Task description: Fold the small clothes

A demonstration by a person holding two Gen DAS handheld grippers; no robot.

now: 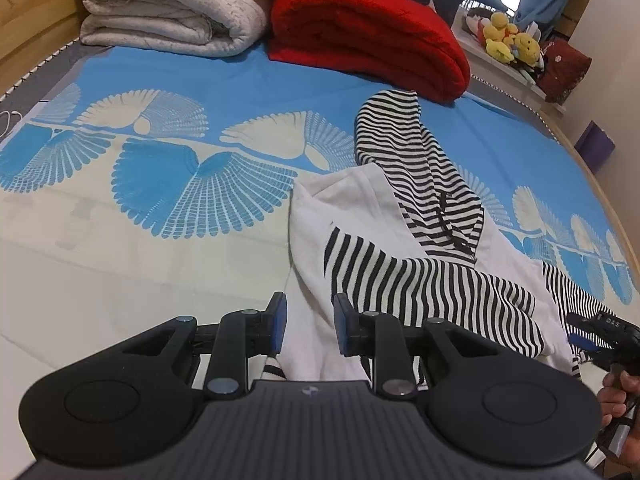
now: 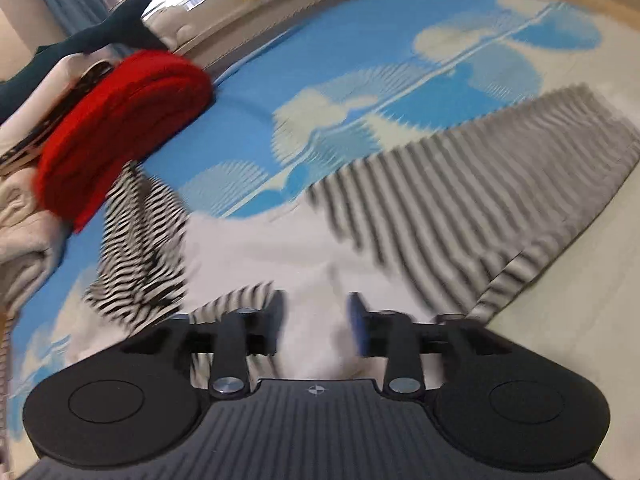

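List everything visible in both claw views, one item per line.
Striped garment: one, white with black-and-white stripes, crumpled on the bed ahead of both claws.
Bedsheet: one, blue and cream fan pattern, covering the bed.
Red blanket: one, red, folded at the far end of the bed.
White quilt: one, off-white, folded beside the red blanket.
Plush toys: several, yellow, on the ledge beyond the bed.
Shark plush: one, dark teal, behind the red blanket.
Left claw: one, black with blue pads, open over the garment.
Right claw: one, black with blue pads, open over the garment, blurred.
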